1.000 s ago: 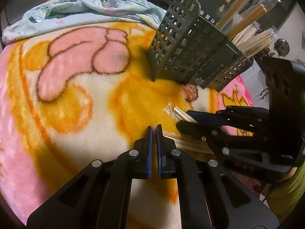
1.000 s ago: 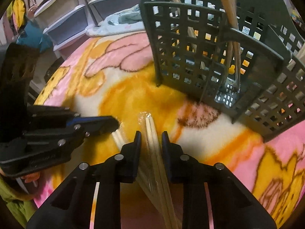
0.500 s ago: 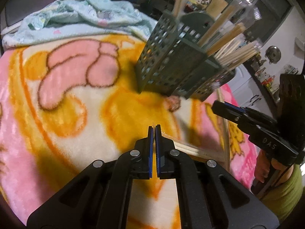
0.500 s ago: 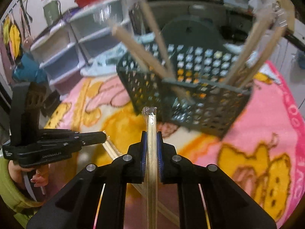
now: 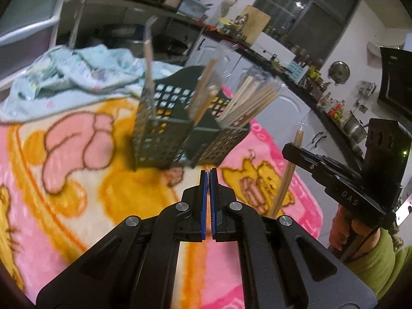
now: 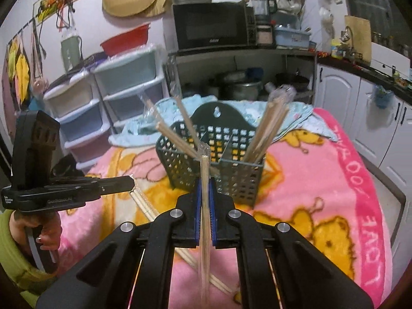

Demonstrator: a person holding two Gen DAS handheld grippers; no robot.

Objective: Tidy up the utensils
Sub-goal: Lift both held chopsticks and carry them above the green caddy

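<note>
Right gripper is clamped on a wrapped pair of chopsticks, which runs up between the blue pads and ends in a clear wrapper tip in front of the basket. Left gripper has its jaws pressed together; in the right wrist view it appears to hold the end of a second wrapped pair, whose length slopes down toward the blanket, though the contact point itself is partly hidden. Both tools are raised above the blanket, and the dark perforated basket stands upright on it, ahead of both grippers. Its compartments already contain several pairs leaning outward, some with their wrappers showing. Judged step: transport of a picked-up pair toward the basket, with insertion not yet done. Next move, as a judgement: bring the lower end of the held pair over an open compartment, tilt the pair closer to upright, lower it past the rim between the pairs already leaning there, then release. Risk: the long free end may strike the leaning pairs or the divider and knock the light basket over.
</note>
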